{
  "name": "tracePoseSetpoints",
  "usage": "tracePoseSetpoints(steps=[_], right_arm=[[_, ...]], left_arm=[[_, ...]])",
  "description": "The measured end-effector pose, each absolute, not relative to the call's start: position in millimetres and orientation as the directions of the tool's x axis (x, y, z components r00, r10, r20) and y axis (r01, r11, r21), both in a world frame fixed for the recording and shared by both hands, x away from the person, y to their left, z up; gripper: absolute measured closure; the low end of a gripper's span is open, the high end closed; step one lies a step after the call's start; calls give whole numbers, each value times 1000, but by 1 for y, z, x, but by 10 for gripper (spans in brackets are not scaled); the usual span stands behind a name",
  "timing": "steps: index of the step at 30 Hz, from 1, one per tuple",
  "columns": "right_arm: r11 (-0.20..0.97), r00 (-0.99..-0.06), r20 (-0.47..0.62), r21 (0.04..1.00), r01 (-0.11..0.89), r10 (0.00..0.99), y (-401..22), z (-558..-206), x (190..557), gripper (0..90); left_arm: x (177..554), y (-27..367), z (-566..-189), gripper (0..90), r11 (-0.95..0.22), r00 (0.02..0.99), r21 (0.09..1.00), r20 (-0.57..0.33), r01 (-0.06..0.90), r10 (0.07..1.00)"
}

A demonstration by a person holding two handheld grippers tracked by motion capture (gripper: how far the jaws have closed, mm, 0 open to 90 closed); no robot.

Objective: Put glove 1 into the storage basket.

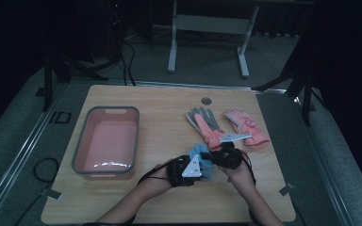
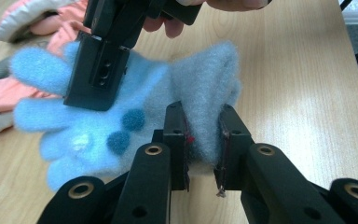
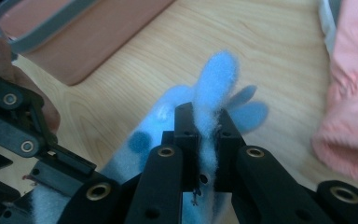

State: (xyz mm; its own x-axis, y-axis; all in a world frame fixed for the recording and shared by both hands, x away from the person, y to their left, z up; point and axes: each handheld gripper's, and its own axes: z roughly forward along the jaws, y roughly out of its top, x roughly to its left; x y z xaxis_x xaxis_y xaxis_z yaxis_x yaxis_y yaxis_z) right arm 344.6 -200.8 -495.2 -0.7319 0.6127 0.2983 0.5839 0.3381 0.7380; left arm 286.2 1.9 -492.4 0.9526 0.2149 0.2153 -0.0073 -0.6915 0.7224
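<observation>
The table (image 1: 160, 197), a light wooden top, carried everything under inspection. At its left side stood a pink bin (image 1: 105, 141) with a grey rim, rectangular and lying well apart from the hands. At the right of the table lay two pink gloves: one with a grey palm (image 1: 206, 123), fingers pointing away from the person, and a second pink glove (image 1: 246, 126) just beside it to the right. The two appeared to lie close at the cuffs; whether they touched could not be told from the high view.

Near the front middle of the table, the person's two hands met around a fluffy blue glove (image 2: 135, 112). It was held between the two grippers, just in front of the grey-palmed glove. Two darker blue dots marked its surface.

The left gripper (image 2: 204, 140) was clenched on the glove's cuff end, a fold of the fleece pinched between its jaws. The right gripper (image 3: 208, 140) was clamped on the finger end, with a thin ridge of blue fleece squeezed between its jaws and one glove finger standing up above them. In the left gripper view the right gripper came down from above onto the glove's fingers.
</observation>
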Motion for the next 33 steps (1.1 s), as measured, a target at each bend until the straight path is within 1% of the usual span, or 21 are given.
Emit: tracePoseSetpoints(steps=[6,12,18,22,25,33], right_arm=[[324,-746,298,761,562,596,-189,-478,350,843],[319,-753,304,767,557,583,-178,-468,355,843],[335,-752,304,753,566,586,-174,-477,354,845],[321,-747,320,753,574,584,-173,-478,355,845],[322,-754,312,762,562,578,-170,-471,356,845],[304,-765,308,784,541,566,-159,-453,363,845]], left_arm=[[290,16,-477,777,-686,945,727,227,-5,234],[291,27,-469,778,-684,940,729,233,0,248],[287,31,-480,777,-683,942,731,224,9,252],[290,36,-477,778,-672,942,740,210,23,263],[291,39,-470,778,-688,937,726,234,9,259],[295,50,-453,778,-684,924,730,257,6,283]])
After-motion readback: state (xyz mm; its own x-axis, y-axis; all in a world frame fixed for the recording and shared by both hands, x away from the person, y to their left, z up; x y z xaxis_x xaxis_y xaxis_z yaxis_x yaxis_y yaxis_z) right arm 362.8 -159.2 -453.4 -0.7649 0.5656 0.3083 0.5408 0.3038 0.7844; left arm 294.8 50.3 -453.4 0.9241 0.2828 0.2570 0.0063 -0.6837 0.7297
